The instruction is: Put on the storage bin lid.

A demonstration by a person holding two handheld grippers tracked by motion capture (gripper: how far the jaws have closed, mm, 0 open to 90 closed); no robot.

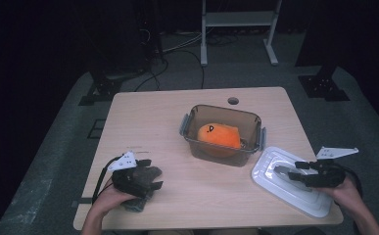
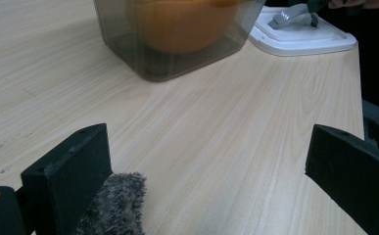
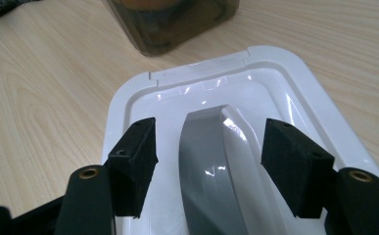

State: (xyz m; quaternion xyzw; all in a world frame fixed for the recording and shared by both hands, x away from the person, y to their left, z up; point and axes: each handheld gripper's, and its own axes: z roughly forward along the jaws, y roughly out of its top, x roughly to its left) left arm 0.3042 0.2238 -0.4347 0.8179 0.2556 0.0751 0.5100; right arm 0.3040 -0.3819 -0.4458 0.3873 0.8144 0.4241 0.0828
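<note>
A clear grey container (image 1: pixel 248 114) stands mid-table with an orange plush (image 1: pixel 220 136) inside it. Its white lid (image 1: pixel 270 169) lies flat at the right front, grey handle (image 1: pixel 281 171) up. My right gripper (image 1: pixel 286 174) hovers low over the lid. In the right gripper view, the right gripper (image 3: pixel 211 152) is open, its jaws straddling the handle (image 3: pixel 204 166) without pressing on it. My left gripper (image 1: pixel 150 174) rests at the left front over a grey fuzzy thing (image 1: pixel 134 204). It stands wide open (image 2: pixel 209 161), the fuzzy thing (image 2: pixel 116 205) beside one jaw.
The container (image 2: pixel 128 44) and the lid (image 2: pixel 299 41) lie ahead of the left gripper across bare wood. The lid sits close to the table's right front edge. A round cable hole (image 1: pixel 233 101) is near the far edge.
</note>
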